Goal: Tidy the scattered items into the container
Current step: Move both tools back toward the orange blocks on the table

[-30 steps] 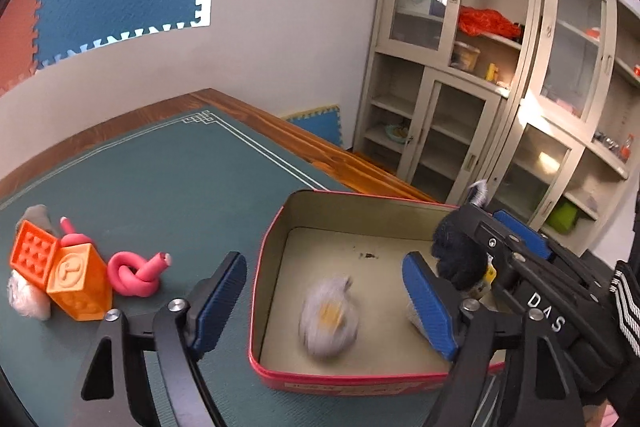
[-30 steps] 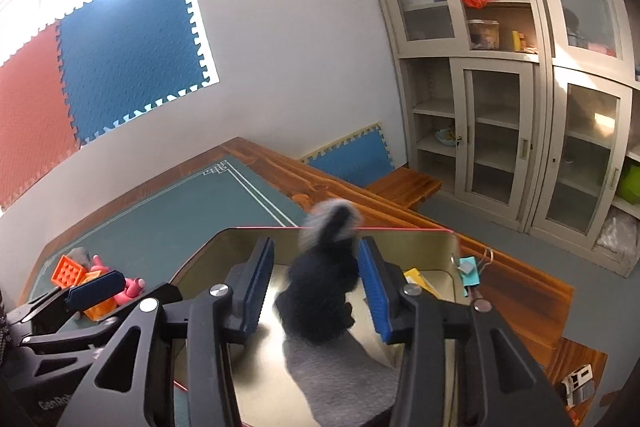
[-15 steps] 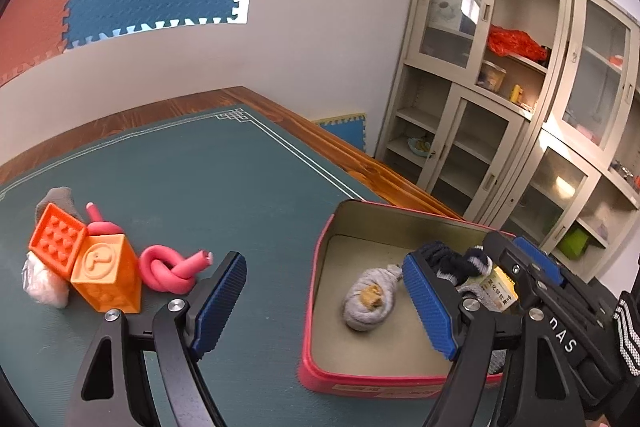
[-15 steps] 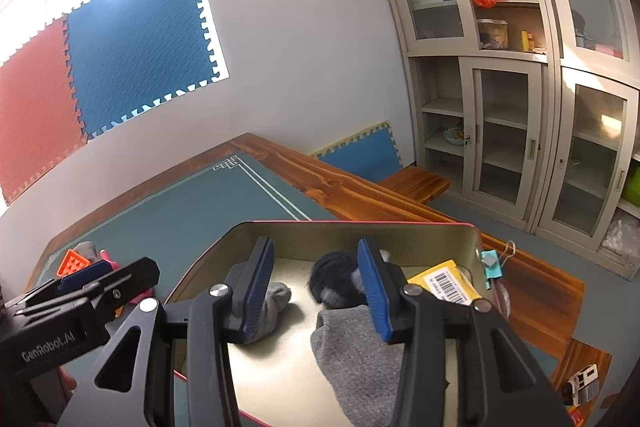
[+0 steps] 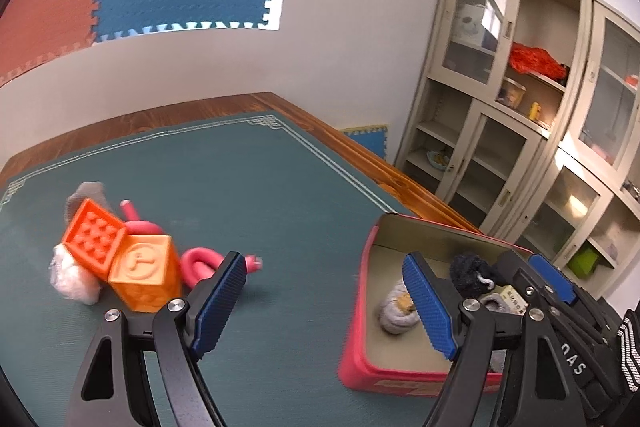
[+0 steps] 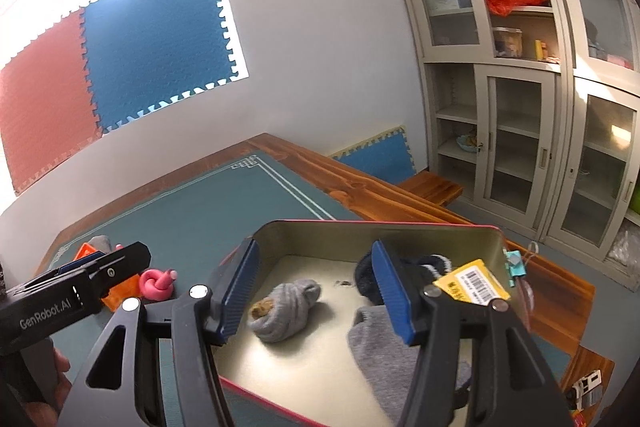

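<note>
While the left gripper (image 5: 324, 301) hangs above the green mat with its fingers spread and nothing between them, the left wrist view shows the red tin (image 5: 356, 367) to its right holding a rolled grey sock (image 5: 394, 311) and a dark sock ball (image 5: 468, 269), whereas left of the tin and well apart from it a cluster lies on the mat: two orange blocks (image 5: 140, 277), a knotted pink tube (image 5: 198, 265), a white crumpled bundle (image 5: 70, 277) and a grey piece (image 5: 86, 193) behind them. In the right wrist view the right gripper (image 6: 312, 293) hovers over the tin's inside, likewise spread and empty, with the grey roll below it, the dark ball and a flat grey sock bearing a yellow label (image 6: 470, 281) toward the tin's right wall; a small teal clip (image 6: 514, 265) sits just outside that wall. So the tidying looks partway along. To do the next pick well, I would take the left gripper to the cluster left of the tin, choose the pink tube since it lies nearest and free, close across its knot, and lift clear before crossing the tin's rim, keeping the two grippers from meeting over it.
</note>
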Demonstrator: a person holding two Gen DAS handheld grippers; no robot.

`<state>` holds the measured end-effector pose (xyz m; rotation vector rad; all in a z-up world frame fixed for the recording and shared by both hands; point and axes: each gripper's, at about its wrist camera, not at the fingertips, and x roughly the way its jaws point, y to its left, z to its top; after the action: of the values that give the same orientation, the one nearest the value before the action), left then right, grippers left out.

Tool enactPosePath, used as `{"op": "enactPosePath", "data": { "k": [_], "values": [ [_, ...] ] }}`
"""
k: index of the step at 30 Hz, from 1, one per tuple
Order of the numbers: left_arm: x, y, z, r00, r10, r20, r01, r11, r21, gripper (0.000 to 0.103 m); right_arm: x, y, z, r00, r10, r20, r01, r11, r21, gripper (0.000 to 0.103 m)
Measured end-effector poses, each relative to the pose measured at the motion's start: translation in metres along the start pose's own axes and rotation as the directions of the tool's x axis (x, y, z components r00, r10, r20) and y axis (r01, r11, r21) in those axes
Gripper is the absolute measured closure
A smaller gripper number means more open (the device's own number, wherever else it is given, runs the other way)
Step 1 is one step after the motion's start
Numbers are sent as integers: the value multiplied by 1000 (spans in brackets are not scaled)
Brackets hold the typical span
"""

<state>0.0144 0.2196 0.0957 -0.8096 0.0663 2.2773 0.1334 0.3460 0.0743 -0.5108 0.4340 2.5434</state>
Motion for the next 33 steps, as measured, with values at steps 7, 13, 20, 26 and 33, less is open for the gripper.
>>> {"op": "enactPosePath", "data": {
  "k": [7, 13, 20, 26, 33],
  "values": [
    [-14, 55, -3, 995, 98, 12, -97, 993, -73, 21, 2, 32, -1, 998, 69, -8, -70, 996, -48, 40],
    [-29, 115, -5, 983, 183, 14, -177, 966, -188, 21, 6, 69, -5, 989, 142, -29, -144, 985, -98, 38],
    [-41, 174, -13, 963, 268, 0, -256, 920, -297, 21, 20, 120, -10, 971, 226, -83, -238, 953, -186, 33],
    [-52, 196, -16, 949, 315, 6, -294, 893, -340, 21, 50, 175, -24, 932, 299, -206, -344, 908, -241, 33],
    [-56, 211, -18, 937, 348, 4, -323, 873, -365, 21, 81, 230, -43, 911, 276, -305, -373, 867, -329, 33]
  ]
}}
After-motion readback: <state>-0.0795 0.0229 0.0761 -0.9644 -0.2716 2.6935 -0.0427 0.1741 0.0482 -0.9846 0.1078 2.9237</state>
